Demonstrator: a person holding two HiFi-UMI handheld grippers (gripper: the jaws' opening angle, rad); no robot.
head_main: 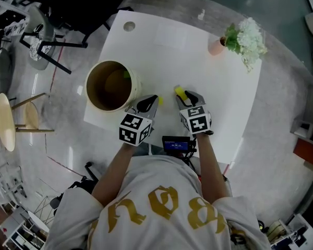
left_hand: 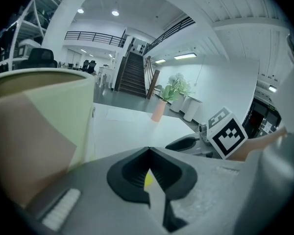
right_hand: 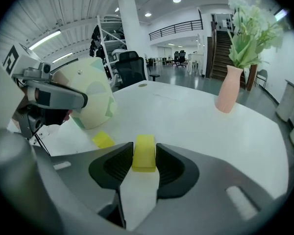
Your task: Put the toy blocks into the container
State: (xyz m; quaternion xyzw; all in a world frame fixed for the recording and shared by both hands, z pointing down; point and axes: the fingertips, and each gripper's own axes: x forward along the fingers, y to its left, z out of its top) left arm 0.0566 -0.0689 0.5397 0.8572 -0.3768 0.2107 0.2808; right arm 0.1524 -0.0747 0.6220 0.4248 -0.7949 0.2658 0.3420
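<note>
A round cream container (head_main: 109, 86) stands on the white table (head_main: 198, 61) at the left, with a green block (head_main: 126, 74) inside it. My right gripper (head_main: 183, 94) is to its right, shut on a yellow block (right_hand: 144, 153) that sits upright between the jaws (head_main: 181, 93). A second, smaller yellow block (right_hand: 103, 139) lies flat on the table between the grippers (head_main: 160, 101). My left gripper (head_main: 150, 99) hovers beside the container's near right wall (left_hand: 34, 126) with its tips together, and a sliver of that yellow block (left_hand: 148, 179) shows through the slit.
A pink vase with white flowers (head_main: 217, 46) stands at the table's far right. A round hole (head_main: 129, 26) is in the far left of the tabletop. Off the table at the left are a chair (head_main: 41, 35) and a wooden stool (head_main: 5, 121).
</note>
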